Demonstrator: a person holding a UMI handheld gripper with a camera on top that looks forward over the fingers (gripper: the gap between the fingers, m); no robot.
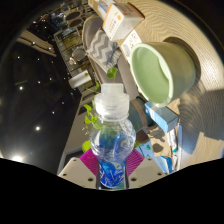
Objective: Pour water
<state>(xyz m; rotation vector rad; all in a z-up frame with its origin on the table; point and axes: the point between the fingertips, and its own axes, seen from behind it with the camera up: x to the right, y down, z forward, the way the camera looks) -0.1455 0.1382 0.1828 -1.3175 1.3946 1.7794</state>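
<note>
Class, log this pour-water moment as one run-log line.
gripper: shut on bottle | bottle: capped, lifted, between fingers | green cup: just beyond bottle, opening visible | pour: not yet begun

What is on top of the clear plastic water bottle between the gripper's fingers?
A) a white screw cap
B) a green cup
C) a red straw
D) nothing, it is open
A: the clear plastic water bottle, standing between the gripper fingers, has a white screw cap still on its neck; the pale green bowl sits beyond it, tilted in view.
</note>
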